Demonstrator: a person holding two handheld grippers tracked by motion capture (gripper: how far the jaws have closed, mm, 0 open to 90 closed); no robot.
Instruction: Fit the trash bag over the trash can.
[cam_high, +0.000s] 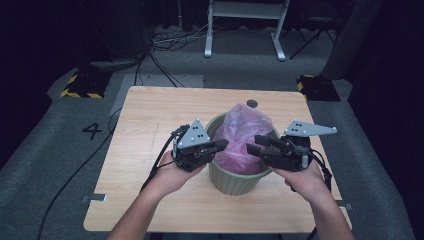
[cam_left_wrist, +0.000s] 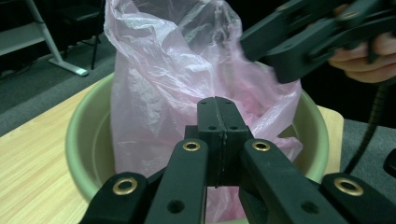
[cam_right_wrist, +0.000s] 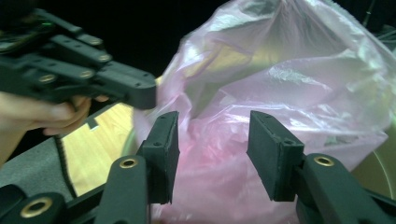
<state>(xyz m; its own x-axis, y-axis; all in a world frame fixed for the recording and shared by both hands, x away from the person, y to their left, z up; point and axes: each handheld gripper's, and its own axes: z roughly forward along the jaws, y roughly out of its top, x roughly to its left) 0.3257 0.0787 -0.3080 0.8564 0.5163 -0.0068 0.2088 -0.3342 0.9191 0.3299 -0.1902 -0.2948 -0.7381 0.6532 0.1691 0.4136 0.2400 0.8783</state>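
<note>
A pale green bucket (cam_high: 235, 182) stands on the wooden table (cam_high: 150, 115), holding a crumpled pink plastic bag (cam_high: 245, 130) that sticks up above its rim. My left gripper (cam_high: 222, 145) is at the bucket's left rim, shut, with no plastic visible between its pads (cam_left_wrist: 219, 116); the bag (cam_left_wrist: 159, 79) rises just beyond them. My right gripper (cam_high: 252, 145) reaches over the right rim, open, its jaws (cam_right_wrist: 212, 140) apart in front of the bag (cam_right_wrist: 289, 84). The two grippers' tips face each other across the bag, a short gap between them.
A small dark disc (cam_high: 252, 103) lies on the table behind the bucket. Beyond the table are a white desk frame (cam_high: 245, 30), yellow-and-black striped blocks (cam_high: 82, 85) and cables (cam_high: 165, 55) on the grey floor. Cables trail from both grippers.
</note>
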